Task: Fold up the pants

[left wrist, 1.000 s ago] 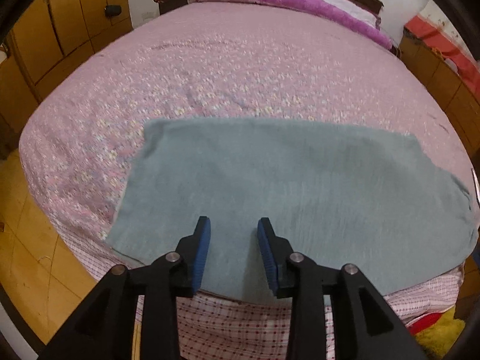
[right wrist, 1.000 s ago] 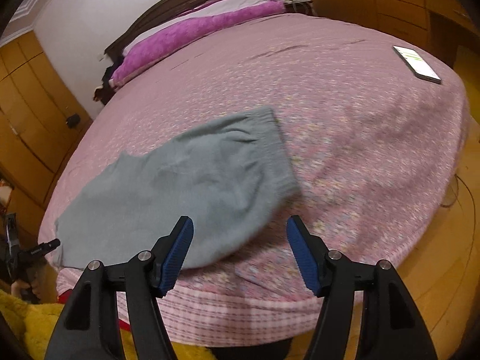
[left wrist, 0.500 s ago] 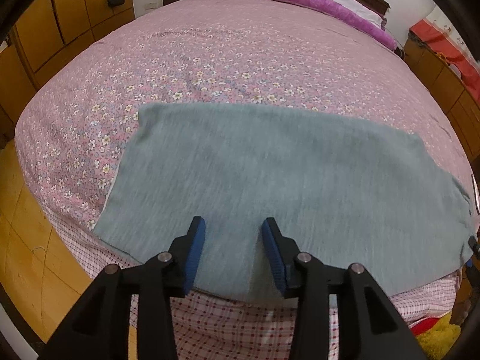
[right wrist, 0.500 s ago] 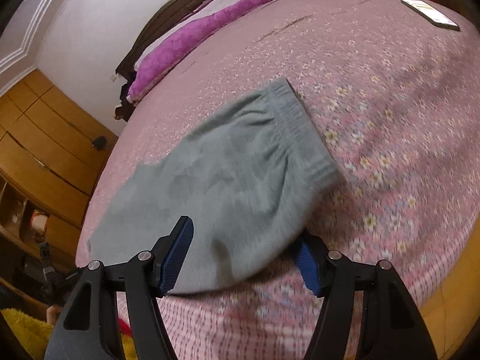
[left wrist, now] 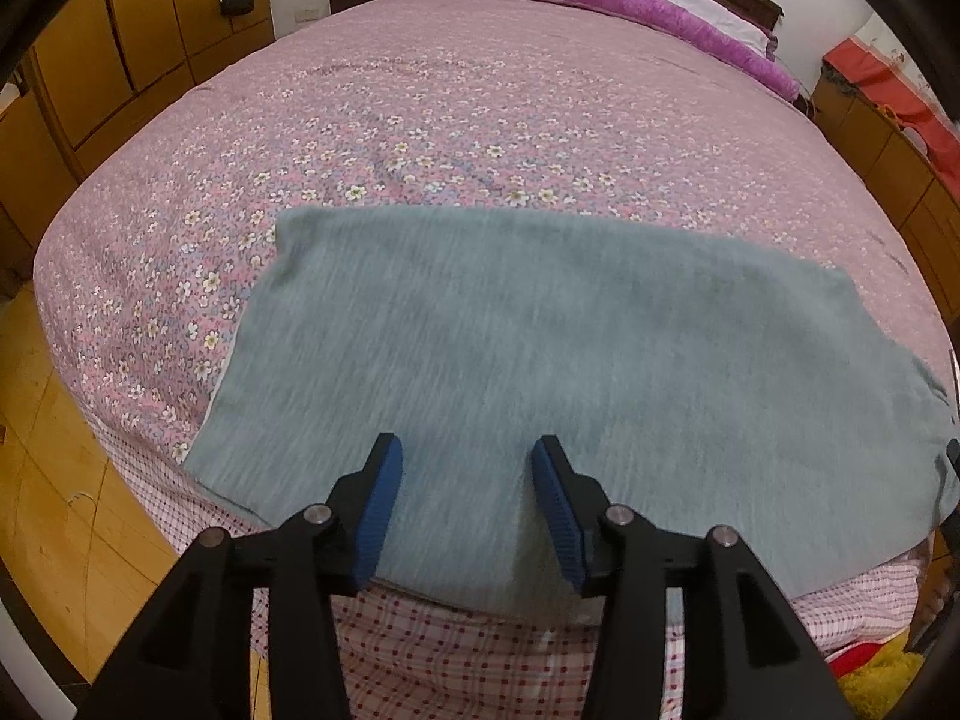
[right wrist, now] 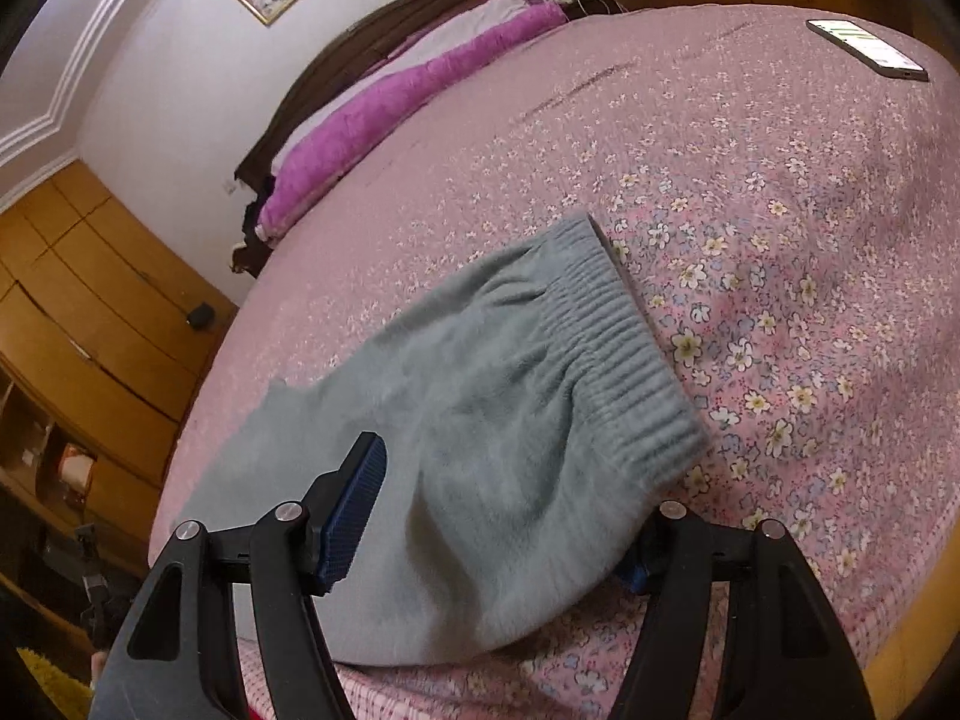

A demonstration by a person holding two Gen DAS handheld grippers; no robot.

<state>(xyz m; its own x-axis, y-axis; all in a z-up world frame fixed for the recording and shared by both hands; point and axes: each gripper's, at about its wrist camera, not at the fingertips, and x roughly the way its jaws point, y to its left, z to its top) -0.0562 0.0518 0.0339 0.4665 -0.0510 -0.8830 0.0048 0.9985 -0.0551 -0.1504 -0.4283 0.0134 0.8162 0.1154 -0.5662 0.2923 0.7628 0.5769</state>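
The left hand-held gripper (left wrist: 462, 480) hangs with its blue-padded fingers spread and nothing between them, poised just above the near edge of the grey-green fleece pants (left wrist: 540, 360), roughly at mid-length, which looks like a fair spot for taking hold of a leg edge or pinning the cloth while the other end is turned over. The right hand-held gripper (right wrist: 510, 516) is likewise spread wide, straddling the near corner at the waist end; its right finger is mostly hidden behind the cloth, so whether it touches the fabric cannot be told. The ribbed elastic waistband (right wrist: 624, 354) lies just ahead of it, a sensible place to grip since the thick rib gives firm purchase. The pants lie flat, apparently already doubled leg on leg, across the near part of the pink flowered bedspread (left wrist: 480, 108), their near edge along the edge of the bed, within easy reach. Well apart, a smartphone (right wrist: 867, 48) rests at the far right of the bed, and purple pillows (right wrist: 384, 114) line the headboard.
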